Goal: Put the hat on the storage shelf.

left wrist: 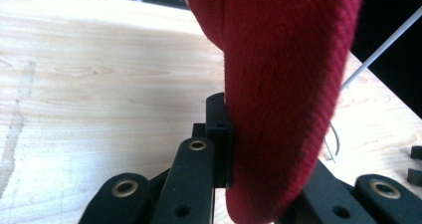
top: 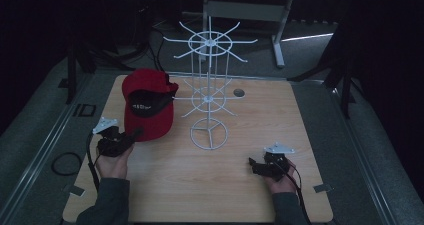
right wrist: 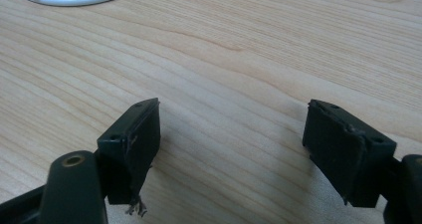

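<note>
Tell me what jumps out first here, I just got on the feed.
The red cap at the table's left side stands out, its brim clamped in the left gripper. Next is the white wire rack, standing mid-table just right of the cap. The right gripper sits open over bare wood near the front right.

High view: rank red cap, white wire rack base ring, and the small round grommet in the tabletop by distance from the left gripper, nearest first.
From the left gripper:
1. Red cap, its brim between the jaws at the table's left.
2. Rack base ring, mid-table, off to the right of the cap.
3. Round grommet, near the far edge, beyond the white wire rack.
</note>
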`<act>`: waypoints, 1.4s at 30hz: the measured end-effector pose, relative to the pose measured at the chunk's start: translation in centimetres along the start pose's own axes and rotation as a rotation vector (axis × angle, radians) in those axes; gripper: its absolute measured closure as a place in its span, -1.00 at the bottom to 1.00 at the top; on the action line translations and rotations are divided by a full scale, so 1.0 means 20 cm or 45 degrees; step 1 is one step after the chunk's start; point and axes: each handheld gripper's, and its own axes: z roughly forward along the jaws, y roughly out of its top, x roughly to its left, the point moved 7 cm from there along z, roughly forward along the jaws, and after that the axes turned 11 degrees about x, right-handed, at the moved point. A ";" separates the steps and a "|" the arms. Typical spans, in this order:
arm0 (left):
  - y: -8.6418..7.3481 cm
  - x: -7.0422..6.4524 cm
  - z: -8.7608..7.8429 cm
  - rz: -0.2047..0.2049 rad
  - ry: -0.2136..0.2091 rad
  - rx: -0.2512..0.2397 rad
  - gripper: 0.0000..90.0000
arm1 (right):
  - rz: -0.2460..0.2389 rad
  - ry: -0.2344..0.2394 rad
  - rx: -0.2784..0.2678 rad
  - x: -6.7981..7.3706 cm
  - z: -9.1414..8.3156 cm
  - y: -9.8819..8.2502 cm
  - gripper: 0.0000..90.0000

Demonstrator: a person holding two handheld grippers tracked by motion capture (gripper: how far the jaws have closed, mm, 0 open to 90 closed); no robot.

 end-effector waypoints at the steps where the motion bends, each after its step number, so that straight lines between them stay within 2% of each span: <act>1: 0.02 0.00 -0.02 0.005 0.011 -0.019 0.90 | 0.002 0.000 0.000 0.00 0.00 0.00 -0.50; 11: 0.08 0.00 -0.05 -0.003 0.013 -0.070 0.90 | 0.001 0.000 0.000 0.00 0.00 0.00 -0.50; 28: 0.17 -0.04 -0.11 0.046 0.024 -0.130 0.90 | 0.003 0.001 0.000 0.00 0.00 0.00 -0.50; 42: 0.22 -0.06 -0.15 0.065 0.028 -0.175 0.90 | 0.002 0.000 0.000 0.00 0.00 0.00 -0.50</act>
